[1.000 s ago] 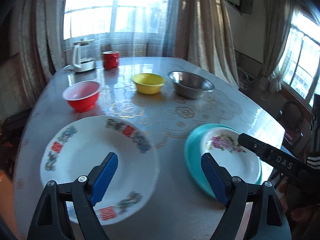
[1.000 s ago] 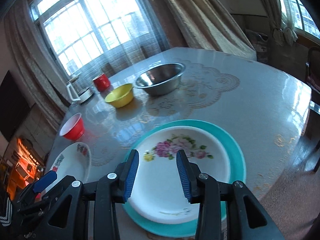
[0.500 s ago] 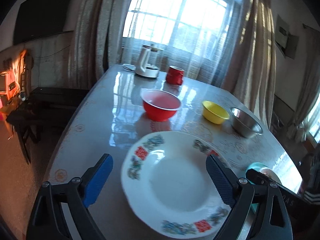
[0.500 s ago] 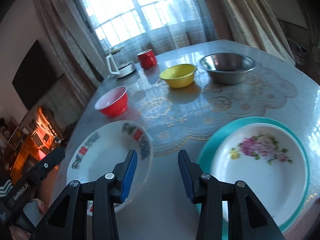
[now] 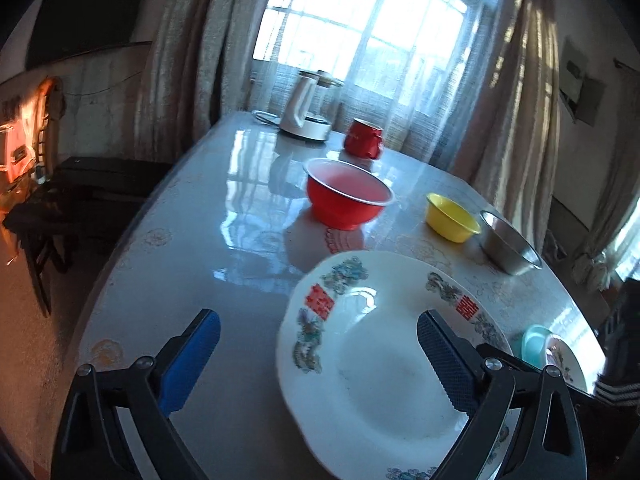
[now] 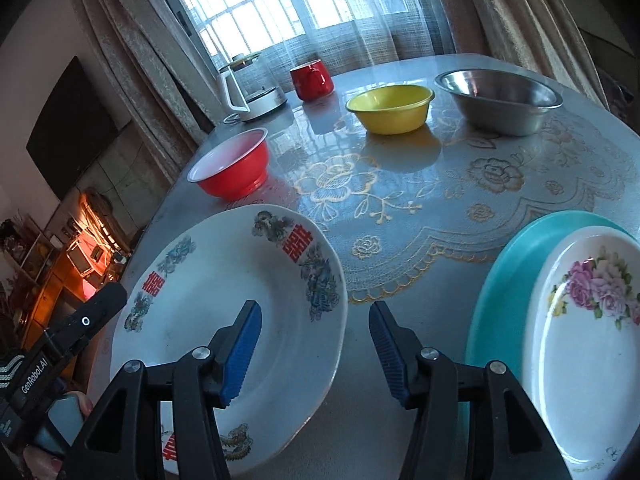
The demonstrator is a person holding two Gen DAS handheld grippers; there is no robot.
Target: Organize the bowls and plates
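The left gripper (image 5: 318,354) has its ribbed blue pads spread wide and empty; its right pad hangs over the near edge of the big white plate (image 5: 384,364), a glossy shallow round dish with red and blue-green rim motifs. The right gripper (image 6: 316,354) is opening, nothing between its pads, straddling that plate's right rim (image 6: 240,320). To the right lies a flowered white plate (image 6: 584,340) stacked on a teal plate (image 6: 504,280). Farther off on the shiny lace-patterned table (image 6: 440,208) stand a red plastic bowl (image 6: 232,168), a yellow bowl (image 6: 390,108) and a steel bowl (image 6: 500,100), well apart. A red mug (image 6: 312,80) and a white kettle (image 6: 248,88) sit at the far edge.
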